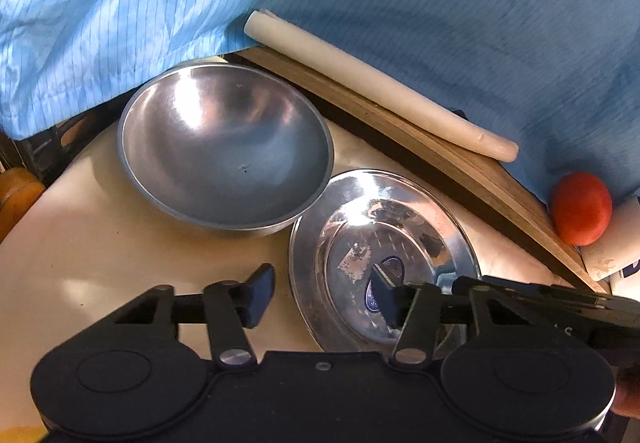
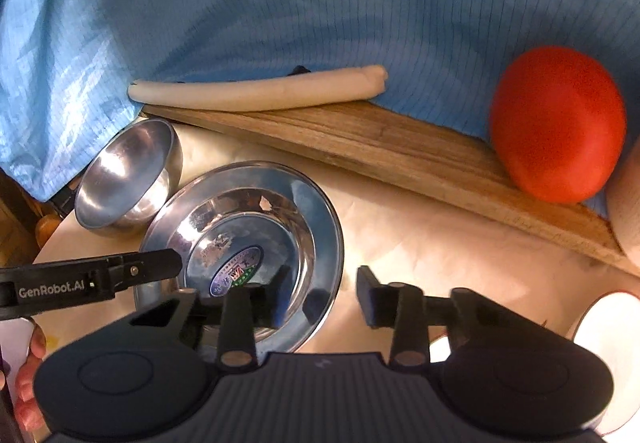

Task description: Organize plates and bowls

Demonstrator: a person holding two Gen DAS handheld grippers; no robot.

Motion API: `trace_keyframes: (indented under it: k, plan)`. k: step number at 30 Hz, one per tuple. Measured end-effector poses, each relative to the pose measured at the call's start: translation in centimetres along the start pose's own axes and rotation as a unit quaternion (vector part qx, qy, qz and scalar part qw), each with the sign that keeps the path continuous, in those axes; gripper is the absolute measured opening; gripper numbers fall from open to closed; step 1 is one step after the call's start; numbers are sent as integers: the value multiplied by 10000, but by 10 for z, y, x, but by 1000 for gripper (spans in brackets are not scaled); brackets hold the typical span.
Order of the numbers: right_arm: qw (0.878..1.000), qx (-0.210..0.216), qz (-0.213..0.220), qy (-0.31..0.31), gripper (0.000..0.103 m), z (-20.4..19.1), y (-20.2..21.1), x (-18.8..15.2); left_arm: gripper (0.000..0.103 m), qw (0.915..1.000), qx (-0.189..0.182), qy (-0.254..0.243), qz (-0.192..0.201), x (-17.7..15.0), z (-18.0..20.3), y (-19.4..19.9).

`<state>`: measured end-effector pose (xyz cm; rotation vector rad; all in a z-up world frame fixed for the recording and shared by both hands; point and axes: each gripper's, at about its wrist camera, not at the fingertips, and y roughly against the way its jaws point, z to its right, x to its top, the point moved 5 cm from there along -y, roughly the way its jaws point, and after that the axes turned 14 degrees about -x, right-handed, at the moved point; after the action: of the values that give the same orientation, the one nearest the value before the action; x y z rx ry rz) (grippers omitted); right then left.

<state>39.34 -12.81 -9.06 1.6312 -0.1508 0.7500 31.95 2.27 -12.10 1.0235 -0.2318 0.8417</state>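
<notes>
Straddling rim of shallow steel plate [image 2: 256, 219]: right gripper [image 2: 322, 297], one finger inside, one outside, pads not pressing. Left gripper [image 1: 320, 293] likewise straddles opposite rim, jaws apart. Plate round, mirror-polished, label at centre, on cream tabletop [image 1: 100, 243]. Brushed hemispherical steel bowl [image 1: 226, 151] touching plate. Behind: wooden board [image 2: 360, 147], cream roll [image 2: 260, 89], smooth red tomato [image 2: 558, 123], striped blue fabric [image 2: 320, 3].

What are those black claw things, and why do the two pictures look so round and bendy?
They are two grabbers a person holds, one in each hand. Each carries a fisheye camera that bends things: one picture looks along the left gripper, the other along the right gripper. On the pale table sit a shiny plate, a steel bowl, a wooden board and a red round thing. Both grippers straddle the plate's rim, but nothing is pinched yet.
</notes>
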Motion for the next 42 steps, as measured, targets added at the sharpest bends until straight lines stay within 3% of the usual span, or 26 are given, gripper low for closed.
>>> trace_keyframes:
  k: [5, 15, 25, 42]
  plan:
    - [10000, -20, -5, -34, 23, -1, 1, -3, 38, 10000, -59, 14, -26, -2, 0, -3]
    - [9999, -83, 11, -97, 21, 0, 2, -7, 21, 10000, -15, -55, -66, -3, -7, -1]
    - [9997, -107, 106, -181, 20, 5, 16, -12, 21, 9998, -160, -58, -35, -7, 2, 17]
    - [9990, -136, 351, -245, 20, 28, 78, -47, 21, 9979, -481, -421, -105, -29, 39, 57]
